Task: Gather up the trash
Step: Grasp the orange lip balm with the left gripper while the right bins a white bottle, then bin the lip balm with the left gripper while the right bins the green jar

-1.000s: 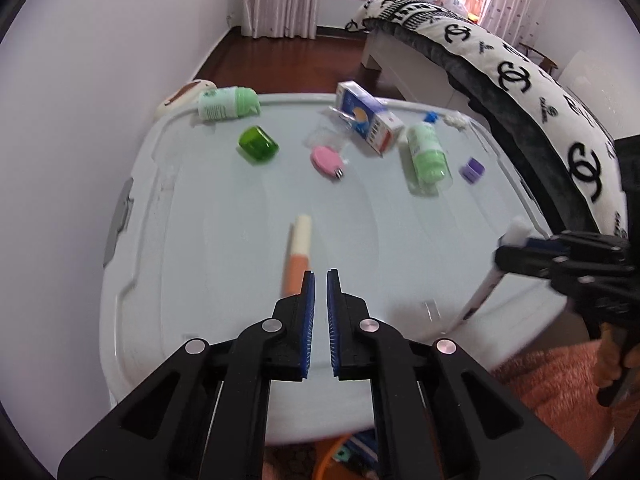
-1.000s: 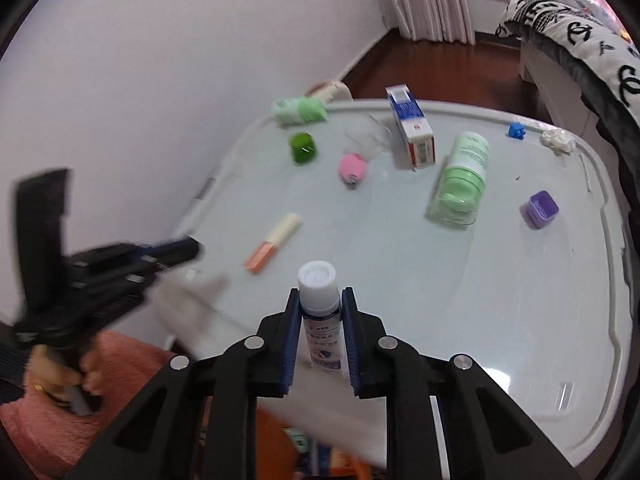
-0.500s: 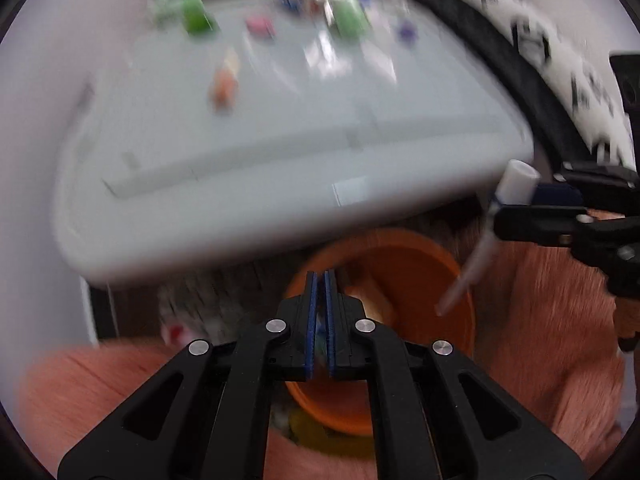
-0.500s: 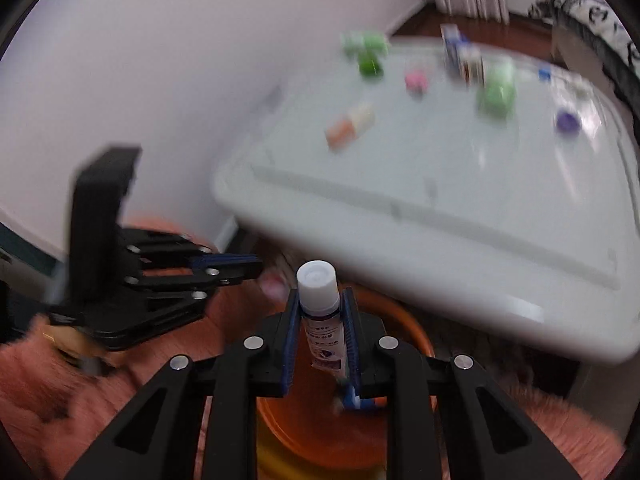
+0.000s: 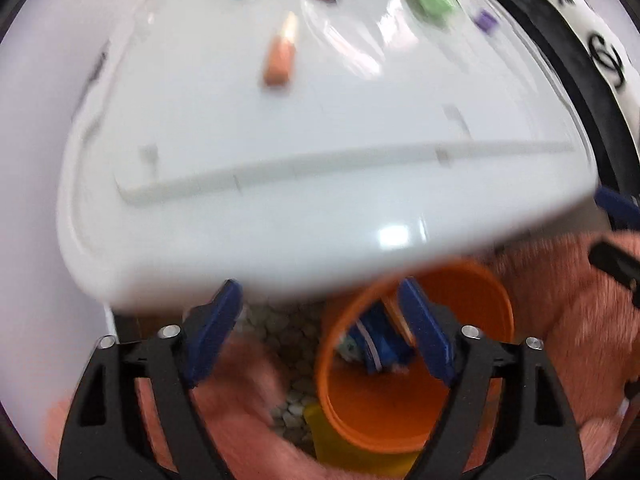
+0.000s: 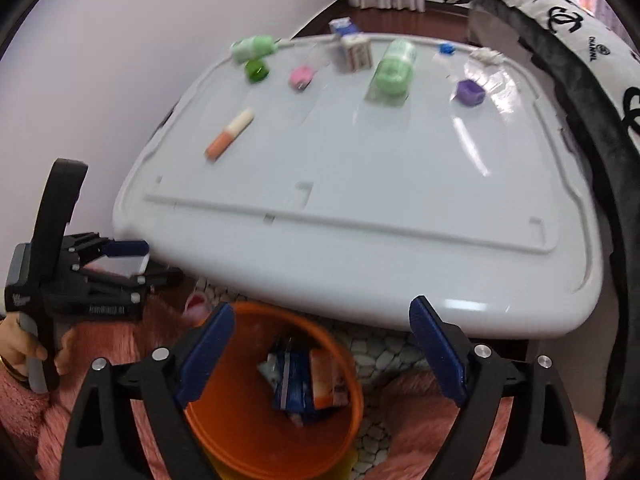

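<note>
An orange bin [image 6: 248,436] stands on the floor below the white table's [image 6: 360,168] front edge, with blue and orange packets [image 6: 308,380] inside. My right gripper [image 6: 322,344] is open and empty above the bin. My left gripper [image 5: 320,324] is open and empty, beside the bin [image 5: 400,420], and also shows in the right wrist view [image 6: 132,260]. On the table lie an orange-and-white tube [image 6: 230,134], a green bottle [image 6: 394,70], a purple cap [image 6: 470,92], a pink item [image 6: 301,76], a green cap [image 6: 256,70] and a small carton [image 6: 352,46].
A pale green bottle [image 6: 254,47], a blue bit [image 6: 446,48] and a white wad [image 6: 486,55] lie at the table's far edge. A bed with a black-and-white cover [image 6: 580,24] runs along the right. The white wall [image 6: 100,60] is at the left. Pink fluffy fabric [image 6: 500,432] surrounds the bin.
Both grippers have opened. The white bottle that my right gripper held is gone from its jaws. Both views have tilted back up toward the table.
</note>
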A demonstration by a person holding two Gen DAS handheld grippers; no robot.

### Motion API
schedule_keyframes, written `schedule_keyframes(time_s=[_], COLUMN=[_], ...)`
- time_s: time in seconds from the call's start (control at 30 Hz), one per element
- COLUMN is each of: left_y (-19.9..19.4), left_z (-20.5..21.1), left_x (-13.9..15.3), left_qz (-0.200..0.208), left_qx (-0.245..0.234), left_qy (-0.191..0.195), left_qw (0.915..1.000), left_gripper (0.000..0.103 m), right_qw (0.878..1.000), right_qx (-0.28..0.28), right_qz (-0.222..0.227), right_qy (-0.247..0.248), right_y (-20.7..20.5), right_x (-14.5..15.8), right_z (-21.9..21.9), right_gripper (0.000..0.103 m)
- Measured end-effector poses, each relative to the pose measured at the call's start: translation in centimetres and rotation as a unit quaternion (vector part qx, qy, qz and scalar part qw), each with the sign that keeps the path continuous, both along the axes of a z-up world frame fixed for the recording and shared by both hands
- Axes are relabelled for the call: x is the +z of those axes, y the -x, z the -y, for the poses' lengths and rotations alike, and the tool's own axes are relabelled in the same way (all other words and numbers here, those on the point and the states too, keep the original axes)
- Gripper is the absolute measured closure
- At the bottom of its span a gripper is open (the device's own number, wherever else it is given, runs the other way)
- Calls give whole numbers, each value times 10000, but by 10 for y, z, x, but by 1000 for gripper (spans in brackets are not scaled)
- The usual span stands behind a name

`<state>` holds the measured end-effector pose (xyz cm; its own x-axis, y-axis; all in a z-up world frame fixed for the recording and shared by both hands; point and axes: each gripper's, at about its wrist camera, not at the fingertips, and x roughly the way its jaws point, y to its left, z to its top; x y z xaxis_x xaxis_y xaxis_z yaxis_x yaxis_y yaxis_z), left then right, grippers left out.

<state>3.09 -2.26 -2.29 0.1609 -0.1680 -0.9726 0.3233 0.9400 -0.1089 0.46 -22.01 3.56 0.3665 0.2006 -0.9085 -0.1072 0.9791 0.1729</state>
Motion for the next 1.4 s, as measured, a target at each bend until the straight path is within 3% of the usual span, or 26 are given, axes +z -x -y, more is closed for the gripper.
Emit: schedule_keyframes(time_s=[0.27,0.4,0.47,0.5,0.53,0.6,0.73,0.83,0.97,1.13,1.2,1.27,1.4], left_y=[-93,-127,-135,-140,-141,-141,-134,-127,-121,-126,-126,-127,-126], left_z=[15,30,37,39,38,37,31,23,18,9,5,6,11], left_x=[21,7,0,-7,-10,-9,-6,-1,16,26,28,28,32], left_qz=[431,493,538,450,382,456,552,543,738,885,894,896,944], left_qx=[299,298,218,220,269,308,404,500,495,459,454,453,430], left_qy=[-57,-231,-387,-461,-438,-387,-206,171,441,711,793,858,904], left_qw=[9986,9981,9976,9977,9979,9977,9974,9971,9951,9925,9918,9912,9905], left_gripper=[18,19,36,63,76,85,85,85,85,85,85,85,85], right_qw=[9995,9994,9993,9993,9993,9991,9971,9949,9911,9804,9758,9770,9779], right_qx=[-232,-274,-258,-253,-252,-262,-418,-701,-1205,-1392,-1381,-1321,-1359], right_qz=[189,216,258,277,291,323,563,609,257,-95,-259,-397,-367], right_qy=[-98,-67,-72,-37,12,123,291,391,509,1392,1674,1625,1547], right_y=[-25,-31,-36,-40,-44,-56,-104,-151,-220,-279,-291,-296,-286], right_x=[13,16,19,20,20,22,30,26,0,-36,-49,-57,-55], right_z=[16,20,21,22,22,23,25,26,30,24,21,20,22], right_gripper=[15,15,16,16,15,15,15,12,12,13,22,54,55])
